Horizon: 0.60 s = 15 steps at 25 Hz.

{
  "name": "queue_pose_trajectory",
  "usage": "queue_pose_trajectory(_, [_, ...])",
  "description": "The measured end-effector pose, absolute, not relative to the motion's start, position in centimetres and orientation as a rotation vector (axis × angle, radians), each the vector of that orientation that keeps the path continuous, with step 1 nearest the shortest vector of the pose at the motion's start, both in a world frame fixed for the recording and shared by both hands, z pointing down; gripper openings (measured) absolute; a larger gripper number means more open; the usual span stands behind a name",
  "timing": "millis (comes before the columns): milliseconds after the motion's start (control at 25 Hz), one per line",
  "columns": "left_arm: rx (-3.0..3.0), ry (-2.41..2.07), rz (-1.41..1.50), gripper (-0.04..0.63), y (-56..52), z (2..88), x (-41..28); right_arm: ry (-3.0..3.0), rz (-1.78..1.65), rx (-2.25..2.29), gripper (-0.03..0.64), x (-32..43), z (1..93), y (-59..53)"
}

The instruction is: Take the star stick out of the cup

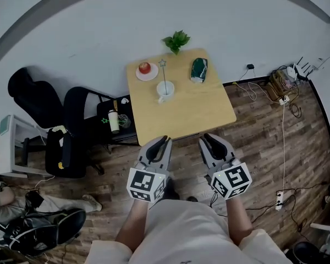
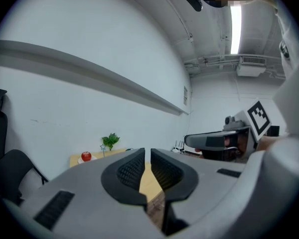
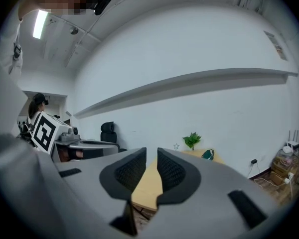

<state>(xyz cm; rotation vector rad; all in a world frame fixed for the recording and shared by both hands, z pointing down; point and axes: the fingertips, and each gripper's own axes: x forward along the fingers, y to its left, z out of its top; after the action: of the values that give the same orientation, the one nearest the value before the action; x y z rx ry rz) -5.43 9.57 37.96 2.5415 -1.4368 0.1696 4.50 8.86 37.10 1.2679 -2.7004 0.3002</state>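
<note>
In the head view a thin star stick (image 1: 164, 76) stands upright in a white cup (image 1: 165, 90) on a wooden table (image 1: 198, 109). Both grippers hover off the table's near edge, well short of the cup. My left gripper (image 1: 164, 140) is shut with nothing in it, and so is my right gripper (image 1: 206, 139). In the left gripper view the left gripper (image 2: 146, 156) has its jaws almost together, and the star stick (image 2: 102, 148) shows small and far off. Past the right gripper (image 3: 152, 156) in its own view, the stick's star (image 3: 176, 146) peeks over the jaws.
A red apple (image 1: 144, 67) on a plate, a potted plant (image 1: 176, 40) and a green pouch (image 1: 198, 69) share the table. Black chairs (image 1: 71, 125) and a stool with a bottle (image 1: 114, 121) stand left. Cables (image 1: 280, 92) lie on the floor at right.
</note>
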Motion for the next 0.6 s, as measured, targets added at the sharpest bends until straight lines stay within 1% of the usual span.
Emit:
queue_pose_trajectory(80, [2.549, -1.417, 0.177, 0.018, 8.8, 38.3, -5.9, -2.687, 0.305, 1.277, 0.058, 4.0, 37.4, 8.2])
queue_pose_trajectory(200, [2.561, -1.387, 0.181, 0.063, 7.7, 38.6, -6.6, -2.674, 0.311, 1.296, 0.068, 3.1, 37.5, 7.2])
queue_pose_trajectory(600, [2.549, -1.359, 0.146, 0.063, 5.0, 39.4, -10.2, -2.648, 0.322, 1.324, 0.077, -0.1, 38.3, 5.2])
